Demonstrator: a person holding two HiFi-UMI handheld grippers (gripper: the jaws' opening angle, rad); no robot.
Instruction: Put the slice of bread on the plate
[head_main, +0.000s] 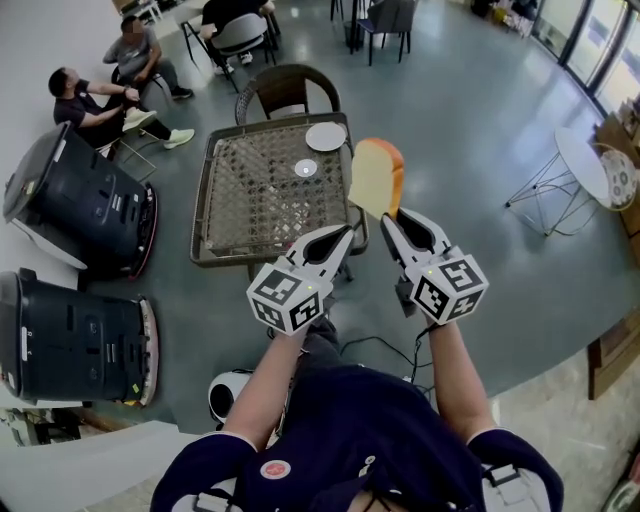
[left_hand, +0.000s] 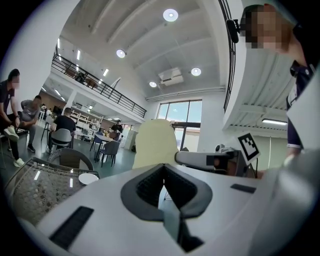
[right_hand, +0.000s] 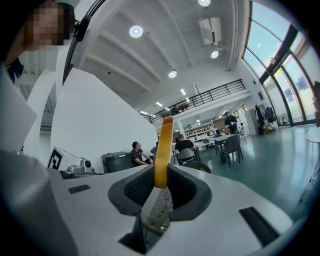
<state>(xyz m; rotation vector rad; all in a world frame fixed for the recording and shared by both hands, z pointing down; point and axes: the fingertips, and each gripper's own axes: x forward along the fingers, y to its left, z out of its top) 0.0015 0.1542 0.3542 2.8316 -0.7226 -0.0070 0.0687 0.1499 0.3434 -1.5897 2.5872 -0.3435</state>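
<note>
A slice of bread (head_main: 377, 178) with an orange crust stands upright in the air, over the near right corner of the wicker table (head_main: 230, 215). My right gripper (head_main: 388, 216) is shut on its lower edge. In the right gripper view the bread (right_hand: 162, 145) is edge-on between the pads of the right gripper (right_hand: 161, 182). My left gripper (head_main: 347, 234) hovers just left of it, shut, with nothing in it. From the left gripper view the bread (left_hand: 155, 142) shows past the closed left gripper (left_hand: 164, 171). A white plate (head_main: 325, 136) sits at the table's far right corner.
A small white round thing (head_main: 306, 168) lies on the table near the plate. A wicker chair (head_main: 288, 88) stands behind the table. Two black machines (head_main: 85, 200) (head_main: 70, 335) are at the left, with seated people beyond. A white round side table (head_main: 585, 165) stands at the right.
</note>
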